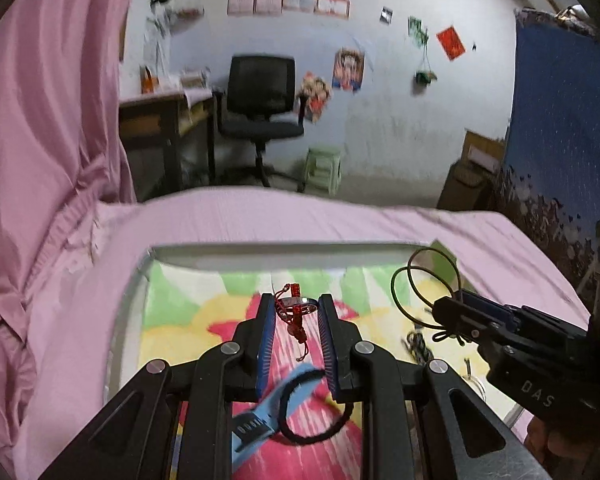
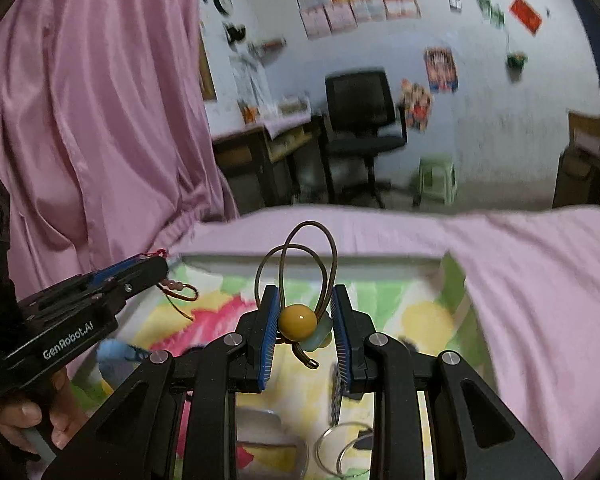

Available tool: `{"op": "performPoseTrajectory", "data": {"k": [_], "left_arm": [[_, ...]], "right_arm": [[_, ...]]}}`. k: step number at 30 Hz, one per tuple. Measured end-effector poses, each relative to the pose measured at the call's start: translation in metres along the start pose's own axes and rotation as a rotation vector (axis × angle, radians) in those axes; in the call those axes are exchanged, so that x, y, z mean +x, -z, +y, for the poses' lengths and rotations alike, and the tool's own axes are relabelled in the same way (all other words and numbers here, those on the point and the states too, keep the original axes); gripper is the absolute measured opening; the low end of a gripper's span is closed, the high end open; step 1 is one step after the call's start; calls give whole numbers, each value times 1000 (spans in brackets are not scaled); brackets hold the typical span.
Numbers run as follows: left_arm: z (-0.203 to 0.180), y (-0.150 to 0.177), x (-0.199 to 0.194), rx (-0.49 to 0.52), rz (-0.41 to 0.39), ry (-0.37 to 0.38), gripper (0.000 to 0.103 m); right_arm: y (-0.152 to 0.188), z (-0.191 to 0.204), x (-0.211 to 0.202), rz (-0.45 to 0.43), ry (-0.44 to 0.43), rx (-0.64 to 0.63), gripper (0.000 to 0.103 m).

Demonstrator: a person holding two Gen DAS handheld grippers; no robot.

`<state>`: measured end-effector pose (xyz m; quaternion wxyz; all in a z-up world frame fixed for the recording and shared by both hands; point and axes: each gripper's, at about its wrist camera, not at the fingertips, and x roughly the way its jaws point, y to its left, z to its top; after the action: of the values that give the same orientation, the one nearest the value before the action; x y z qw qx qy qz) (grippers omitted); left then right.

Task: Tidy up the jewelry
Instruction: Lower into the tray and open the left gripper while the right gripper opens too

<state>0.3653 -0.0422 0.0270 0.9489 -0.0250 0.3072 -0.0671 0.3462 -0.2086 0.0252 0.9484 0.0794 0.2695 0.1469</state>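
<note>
Red-corded bracelet (image 1: 296, 308) pinched in left gripper (image 1: 297, 306); right gripper (image 2: 305, 322) clamps bead cord (image 2: 298, 322); both carried over tray (image 1: 260, 250), next lowering toward twelve o'clock.

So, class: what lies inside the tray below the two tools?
In the colourful tray: a black hair tie, blue strap, chain and silver rings. The tools cover whatever lies beneath them.

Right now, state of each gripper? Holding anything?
Left gripper: closed on a red cord bracelet with a silver ring piece.
Right gripper: closed on a brown cord bracelet with a yellow bead.
</note>
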Motion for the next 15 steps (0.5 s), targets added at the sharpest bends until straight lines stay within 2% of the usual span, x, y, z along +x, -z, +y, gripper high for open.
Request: {"op": "performPoseTrajectory", "data": {"k": [4,9,15], "left_arm": [[5,4,9,-16,70,12,20],[11,3,20,-31,125,12,20],[22,0,27,-72,149,9,20]], "right_arm": [[11,-7,18,110,11,16,23],[19,-11,30,186,5,31,23],[26,-12,39,228,9,36,23]]}}
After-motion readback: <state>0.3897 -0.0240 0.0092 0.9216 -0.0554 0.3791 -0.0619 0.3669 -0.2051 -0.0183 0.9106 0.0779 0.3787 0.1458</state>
